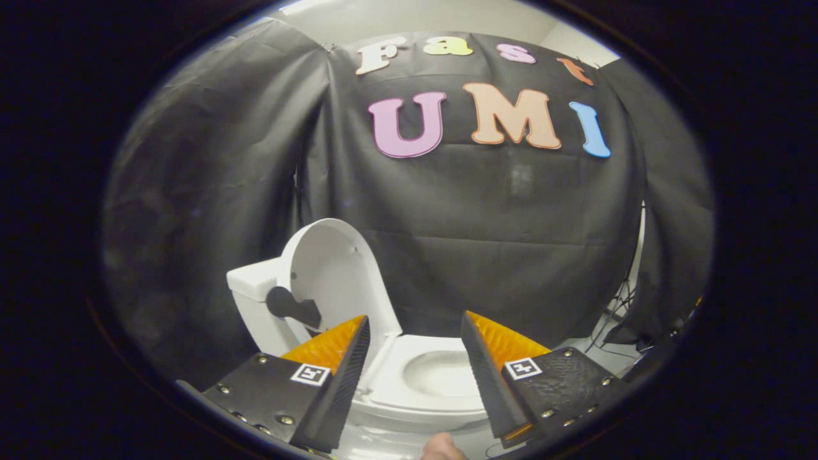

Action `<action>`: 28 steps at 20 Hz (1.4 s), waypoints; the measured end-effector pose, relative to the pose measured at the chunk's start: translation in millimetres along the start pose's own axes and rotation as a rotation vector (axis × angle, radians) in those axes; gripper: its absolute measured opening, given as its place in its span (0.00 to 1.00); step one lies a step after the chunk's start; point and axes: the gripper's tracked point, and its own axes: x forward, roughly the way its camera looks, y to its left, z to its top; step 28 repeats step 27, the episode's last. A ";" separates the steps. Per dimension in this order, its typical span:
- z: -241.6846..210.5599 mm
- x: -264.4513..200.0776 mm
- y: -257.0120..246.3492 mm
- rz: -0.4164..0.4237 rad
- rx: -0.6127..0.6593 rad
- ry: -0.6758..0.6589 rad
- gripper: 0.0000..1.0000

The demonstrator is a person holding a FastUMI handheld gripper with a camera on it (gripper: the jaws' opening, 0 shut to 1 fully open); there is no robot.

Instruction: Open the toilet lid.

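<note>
A white toilet stands against the booth's black cloth wall. Its lid (332, 275) is raised upright and leans back against the tank (250, 281), its inner face turned toward me. The seat (418, 399) lies down over the bowl (438, 374), which shows between and beyond my fingers. My gripper (415, 326) is open, with a wide gap and nothing held. The left fingertip (358, 338) sits just in front of the lid's lower edge; whether it touches the lid I cannot tell. The right fingertip (476, 335) hangs over the bowl's far rim.
Black cloth (498, 255) hangs close behind and to both sides of the toilet. Cables (617, 306) trail down at the right, near a gap in the cloth. A fingertip of the person's hand (441, 447) shows below the fingers, over the pale floor.
</note>
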 end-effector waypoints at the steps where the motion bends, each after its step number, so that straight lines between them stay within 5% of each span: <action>1: 1.6 -2.8 -6.4 0.002 0.002 -0.007 0.84; 13: 0.3 -27.8 -107.3 -0.052 0.097 -0.064 0.84; 20: -12.4 -37.1 -168.5 -0.166 0.064 -0.078 0.84; 28: -13.9 -25.3 -171.7 -0.171 0.058 -0.083 0.84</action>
